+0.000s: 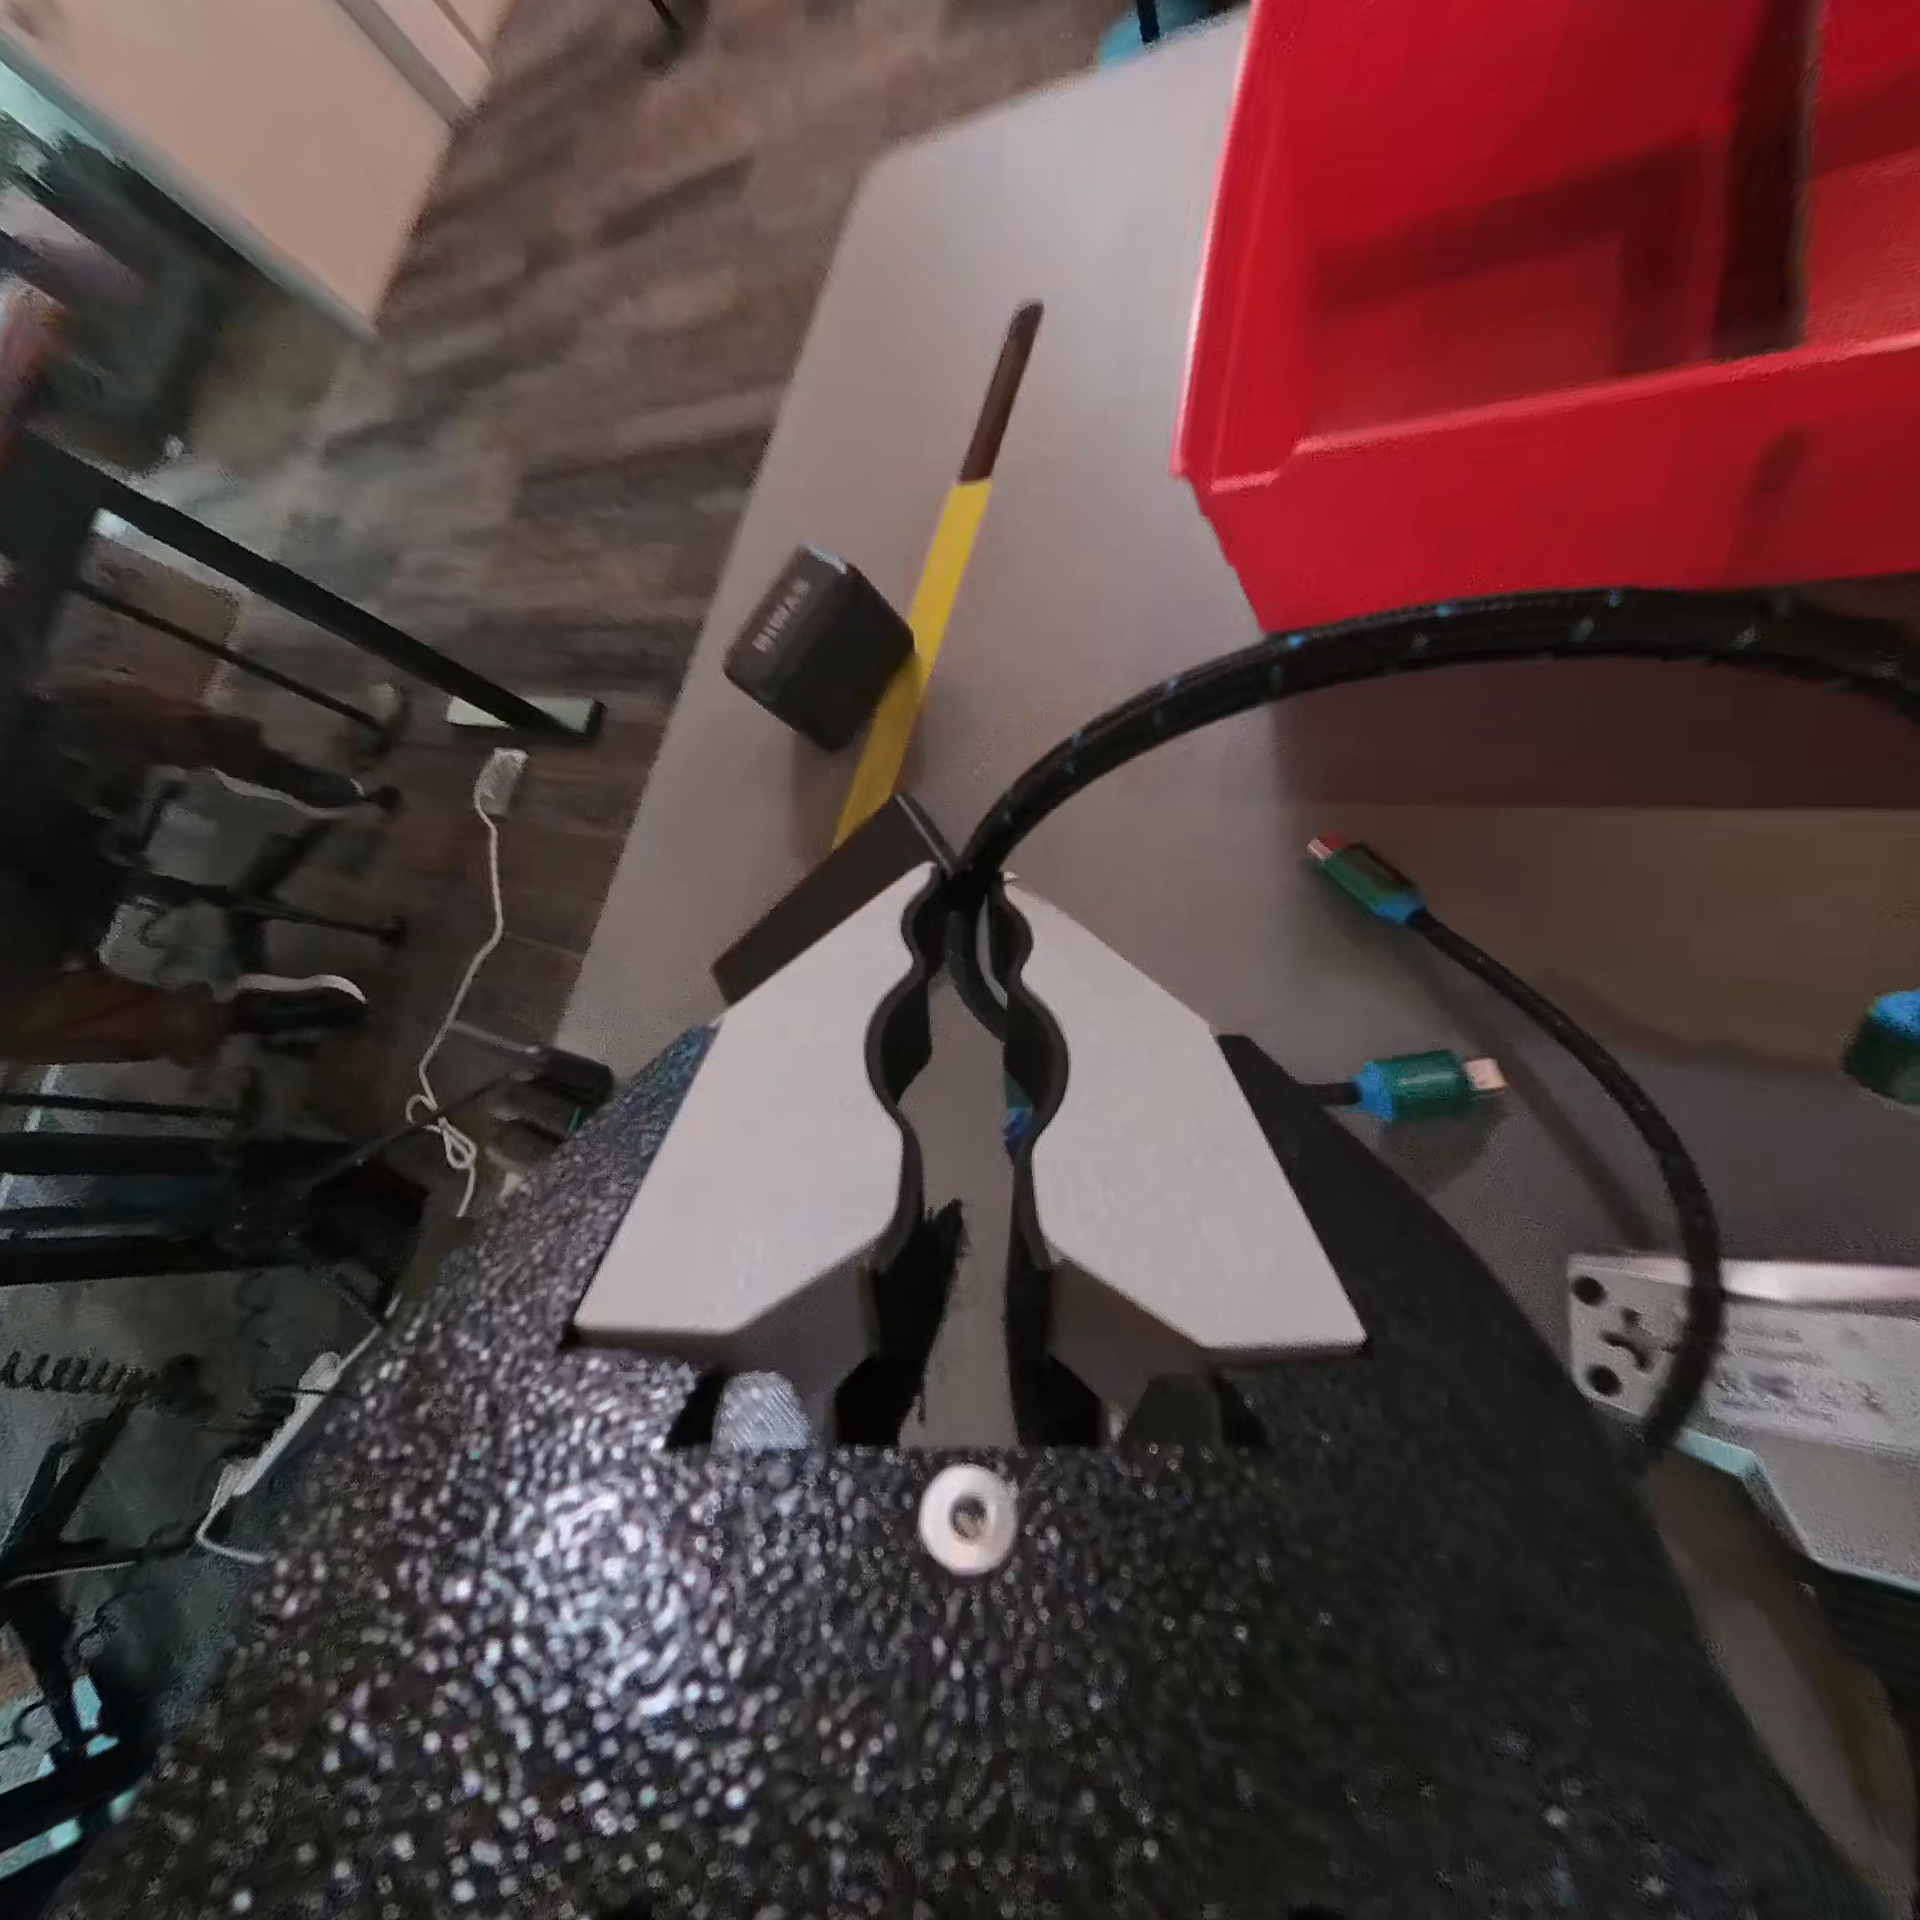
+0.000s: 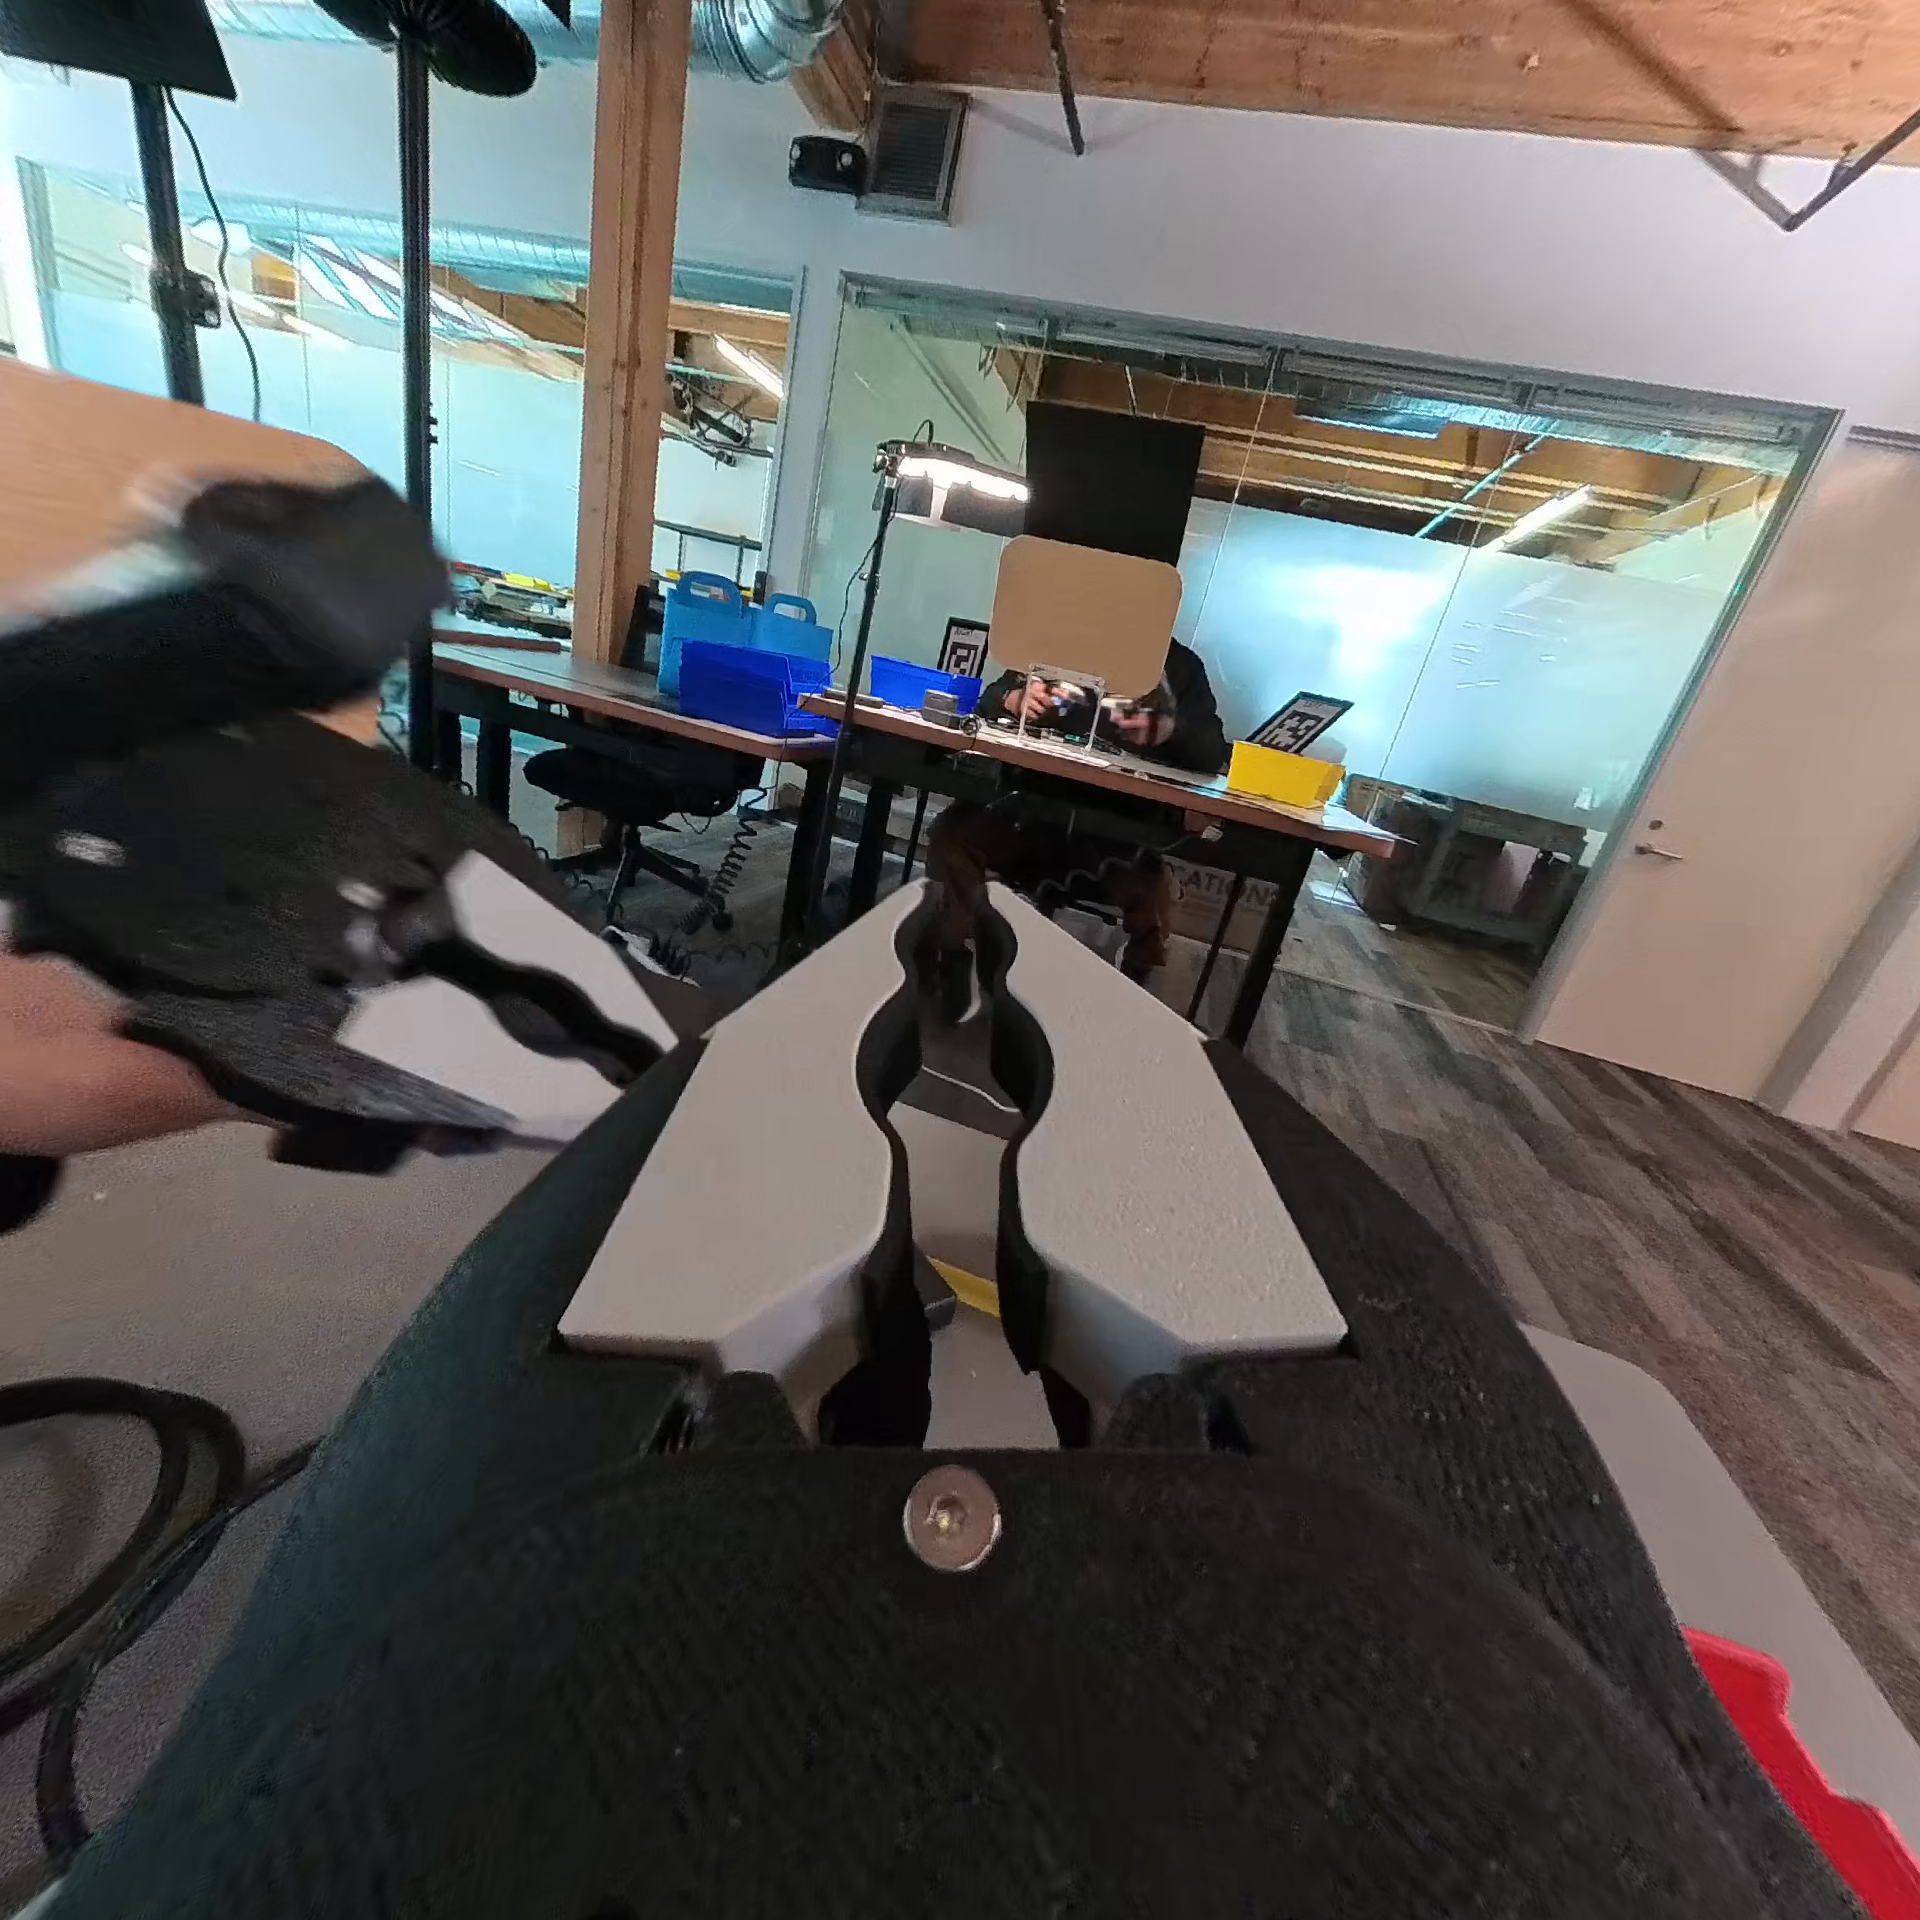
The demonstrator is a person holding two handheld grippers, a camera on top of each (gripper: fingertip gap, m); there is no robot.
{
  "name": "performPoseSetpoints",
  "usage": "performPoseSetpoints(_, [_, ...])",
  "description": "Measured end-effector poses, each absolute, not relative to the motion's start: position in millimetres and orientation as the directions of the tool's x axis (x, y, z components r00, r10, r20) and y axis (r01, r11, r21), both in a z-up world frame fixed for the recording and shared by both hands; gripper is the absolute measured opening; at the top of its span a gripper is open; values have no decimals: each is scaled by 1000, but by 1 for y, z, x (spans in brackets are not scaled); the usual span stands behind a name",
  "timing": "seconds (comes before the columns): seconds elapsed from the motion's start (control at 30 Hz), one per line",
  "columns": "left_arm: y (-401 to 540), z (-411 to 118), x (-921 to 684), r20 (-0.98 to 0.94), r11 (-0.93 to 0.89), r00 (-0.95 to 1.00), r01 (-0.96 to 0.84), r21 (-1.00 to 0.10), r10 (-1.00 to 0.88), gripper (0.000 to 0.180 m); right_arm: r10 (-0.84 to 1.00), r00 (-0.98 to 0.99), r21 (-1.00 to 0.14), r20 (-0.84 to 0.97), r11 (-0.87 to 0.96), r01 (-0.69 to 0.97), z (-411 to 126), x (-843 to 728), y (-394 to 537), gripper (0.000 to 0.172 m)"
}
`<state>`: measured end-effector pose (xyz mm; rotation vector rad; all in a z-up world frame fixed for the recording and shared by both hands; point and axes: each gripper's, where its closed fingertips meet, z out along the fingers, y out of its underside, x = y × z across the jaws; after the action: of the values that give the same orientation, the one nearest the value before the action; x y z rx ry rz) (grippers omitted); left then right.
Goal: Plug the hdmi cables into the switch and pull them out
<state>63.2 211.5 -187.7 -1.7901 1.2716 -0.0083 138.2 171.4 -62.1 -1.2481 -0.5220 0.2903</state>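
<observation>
two grippers up over the grey table [image 1: 1091, 520]: left gripper [image 1: 961, 883] pinches the black braided hdmi cable [image 1: 1299, 665] at its tips; right gripper [image 2: 956, 899] nearly closed, nothing held. loose hdmi plugs [image 1: 1429, 1081] lie near the red bin [image 1: 1507, 499].

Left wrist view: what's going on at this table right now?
A person is working two handheld grippers over a grey table. The left gripper has its fingers nearly together on a black braided cable that arcs away below a red bin. Two loose plugs with green and blue collars lie unplugged on the table. The right gripper is lifted, pointing out across the room, nearly closed with nothing visible at its fingertips.
</observation>
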Motion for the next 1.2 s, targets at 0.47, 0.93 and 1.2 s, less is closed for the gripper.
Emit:
performPoseSetpoints(0.47, [230, -217, 68, -323, -93, 666, -508, -856, -672, 56, 477, 852, -952, 214, 298, 72, -64, 139, 173, 4])
performPoseSetpoints(0.93, [43, -222, -16, -385, 324, 749, -238, -916, -539, 50, 408, 846, -920, 345, 324, 219, -56, 122, 162, 5])
performPoseSetpoints(1.2, [-6, -240, 35, -540, 480, 514, -259, -838, -666, 59, 279, 858, -861, 430, 413, 297, -34, 115, 137, 12])
